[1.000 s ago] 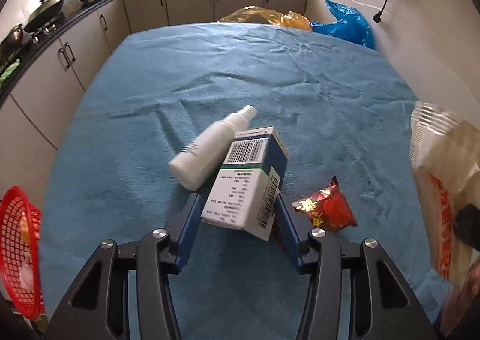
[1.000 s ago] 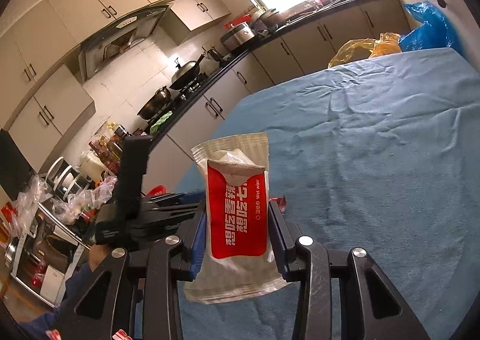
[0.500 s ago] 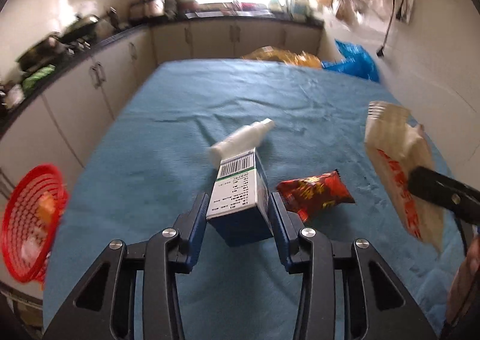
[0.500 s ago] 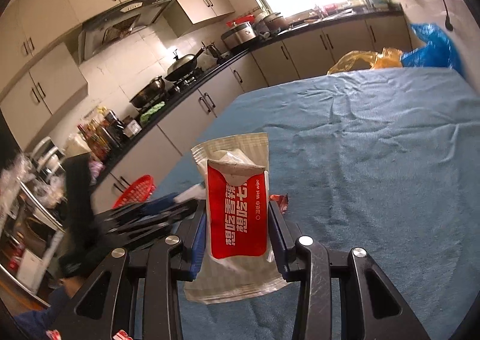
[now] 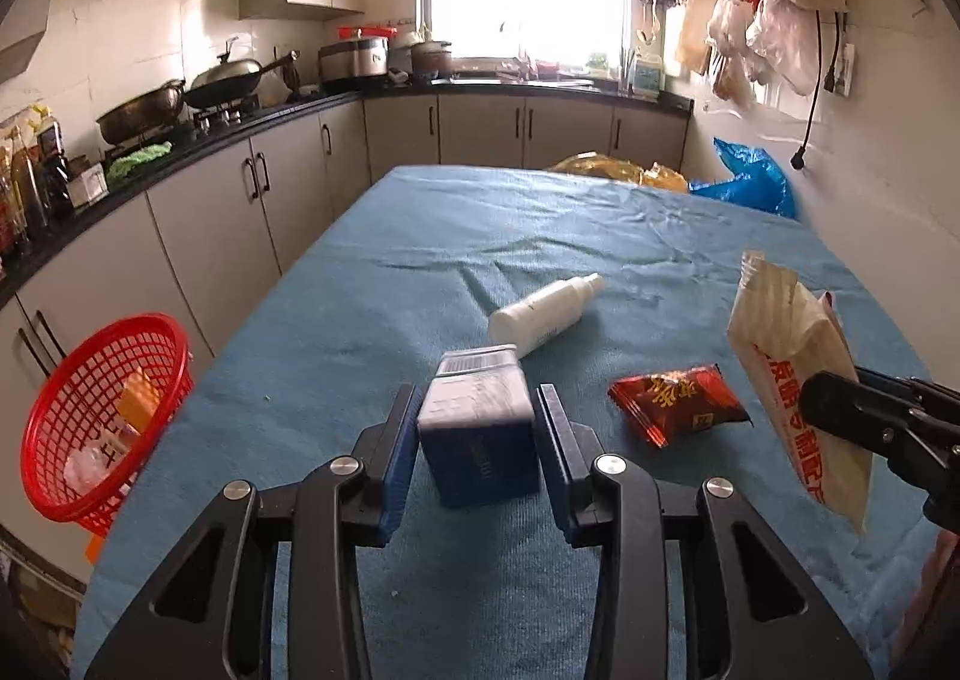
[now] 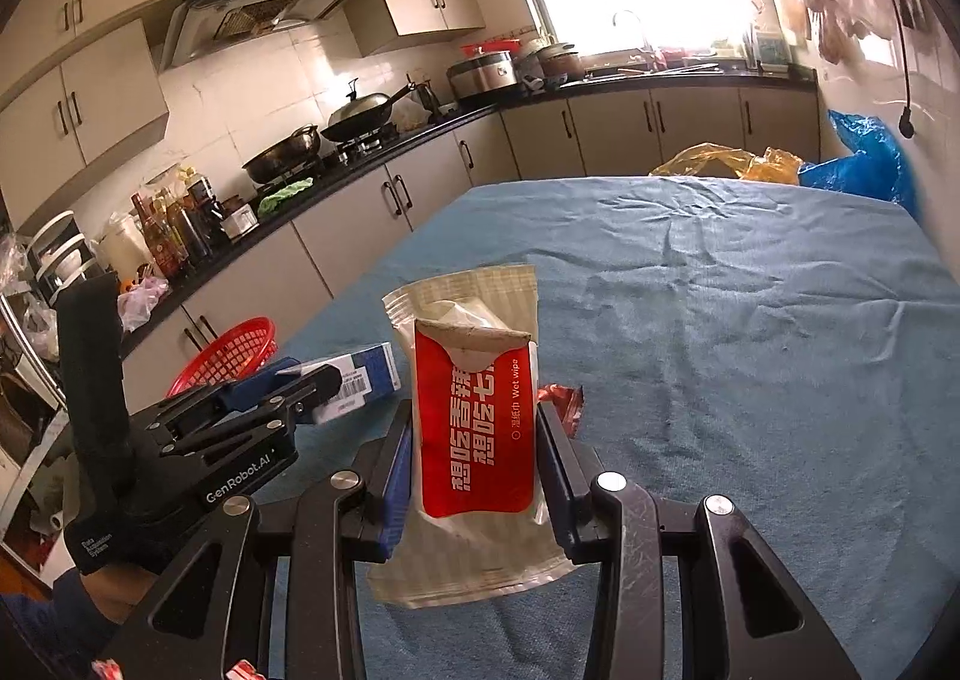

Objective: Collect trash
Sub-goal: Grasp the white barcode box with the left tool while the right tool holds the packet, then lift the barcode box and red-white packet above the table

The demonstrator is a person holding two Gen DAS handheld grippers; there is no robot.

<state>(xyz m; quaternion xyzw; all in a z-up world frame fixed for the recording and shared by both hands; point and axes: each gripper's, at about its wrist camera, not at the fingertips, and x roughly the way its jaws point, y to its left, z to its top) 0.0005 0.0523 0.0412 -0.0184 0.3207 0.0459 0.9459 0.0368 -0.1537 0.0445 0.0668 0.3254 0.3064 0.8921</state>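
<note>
carrying both loads risks a drop: left gripper (image 5: 477, 434) jaws pinching the blue box (image 5: 480, 428), right gripper (image 6: 477, 476) jaws clamping the limp wet-wipe pack (image 6: 474, 428), red basket (image 5: 96, 416) at 9 o'clock beyond the tabletop (image 5: 600, 236) edge.

One box (image 5: 480, 434), one spray bottle (image 5: 543, 308), two wrappers (image 5: 675, 401) (image 6: 474, 428), one basket (image 5: 102, 416).

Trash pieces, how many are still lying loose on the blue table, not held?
2: a white spray bottle lying mid-table and a red snack packet nearer, to its right. Others may be hidden behind the held box and wipes pack.
</note>
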